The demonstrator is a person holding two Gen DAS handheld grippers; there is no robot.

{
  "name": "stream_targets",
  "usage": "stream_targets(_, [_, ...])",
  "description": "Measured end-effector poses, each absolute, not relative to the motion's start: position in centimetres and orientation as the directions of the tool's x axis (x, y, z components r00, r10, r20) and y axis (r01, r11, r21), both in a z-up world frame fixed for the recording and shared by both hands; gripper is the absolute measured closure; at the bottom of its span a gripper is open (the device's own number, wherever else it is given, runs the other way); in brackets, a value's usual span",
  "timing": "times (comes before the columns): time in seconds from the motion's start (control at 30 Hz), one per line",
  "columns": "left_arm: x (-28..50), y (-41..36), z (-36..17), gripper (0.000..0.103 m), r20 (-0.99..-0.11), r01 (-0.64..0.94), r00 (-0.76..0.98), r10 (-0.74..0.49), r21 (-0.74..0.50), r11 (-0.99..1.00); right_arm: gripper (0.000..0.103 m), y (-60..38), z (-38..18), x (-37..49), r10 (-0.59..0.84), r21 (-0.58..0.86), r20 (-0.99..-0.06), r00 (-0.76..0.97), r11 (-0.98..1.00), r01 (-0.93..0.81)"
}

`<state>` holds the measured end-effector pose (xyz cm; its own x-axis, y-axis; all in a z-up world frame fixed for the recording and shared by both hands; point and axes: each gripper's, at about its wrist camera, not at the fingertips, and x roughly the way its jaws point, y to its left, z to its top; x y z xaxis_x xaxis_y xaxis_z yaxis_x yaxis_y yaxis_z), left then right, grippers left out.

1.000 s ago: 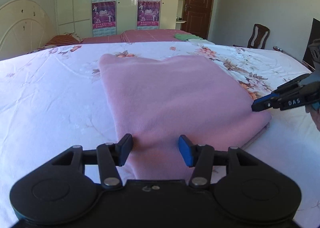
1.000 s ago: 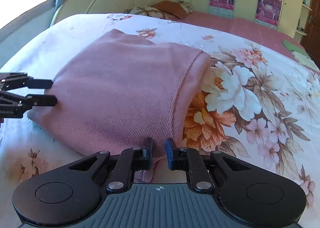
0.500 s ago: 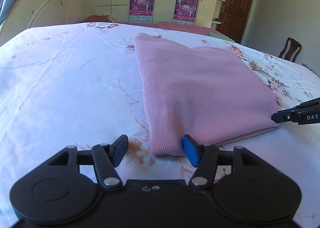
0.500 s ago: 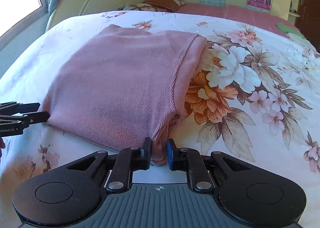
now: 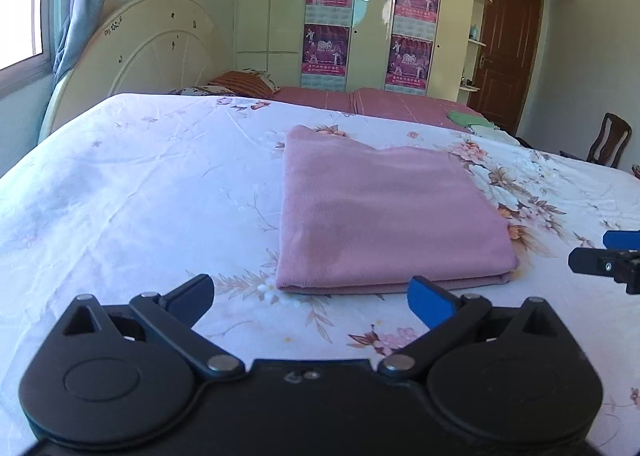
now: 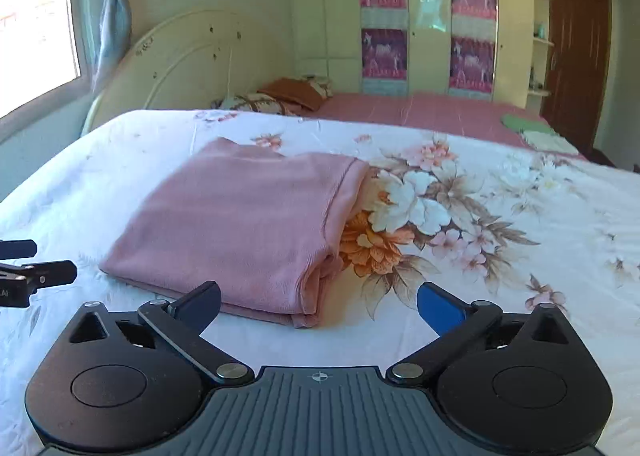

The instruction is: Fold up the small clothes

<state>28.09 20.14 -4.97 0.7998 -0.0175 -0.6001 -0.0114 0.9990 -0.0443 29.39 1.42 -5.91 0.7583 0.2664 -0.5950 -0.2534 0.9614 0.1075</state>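
Note:
A pink garment [image 5: 384, 207] lies folded in a flat rectangle on the floral bedsheet [image 5: 132, 207]. My left gripper [image 5: 312, 294] hovers just short of its near edge, jaws opening wide, with nothing gripped between them. The right gripper's tips [image 5: 600, 256] show at that view's right edge. In the right wrist view the same garment [image 6: 248, 223] has its near right corner lying in front of my right gripper [image 6: 320, 302]. Its jaws are opening wide too, and the pads are off the cloth. The left gripper's tips [image 6: 32, 268] appear at the left edge.
The white floral sheet [image 6: 500, 256] spreads wide around the garment. A cream headboard [image 5: 152, 59] and pillows [image 6: 288, 95] stand at the back, with a second pink bed [image 6: 420, 111] holding green cloth [image 6: 524, 125]. Wardrobe with posters [image 5: 332, 23], a door and a chair [image 5: 608, 139] are beyond.
Both grippers let go of the garment's near edge, opened wide and drew back and up. The garment now lies flat, and more of the room shows.

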Motion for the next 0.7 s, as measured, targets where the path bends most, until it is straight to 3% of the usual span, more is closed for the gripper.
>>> stream_targets(0.1, [25.2,18.6,-3.3,0.0,-0.58,0.009,0.815,-0.021,-0.024,1.0,0.0,1.2,-4.4,27.0,0.298,0.146,-0.59,0.751,0.953,-0.264])
stream_targets(0.4, [16.2,15.5,1.4,0.0,-0.537,0.028,0.841,-0.061,-0.071,0.997,0.0,0.3,1.0,16.3,0.231,0.114,-0.563,0.794,0.973,-0.201])
stream_targets(0.7, [8.6,13.9,4.9,0.0,-0.486,0.062,0.871,-0.074,-0.041,0.997,0.0,0.1,4.7,6.1,0.16,0.064,-0.52,0.839,0.987,-0.149])
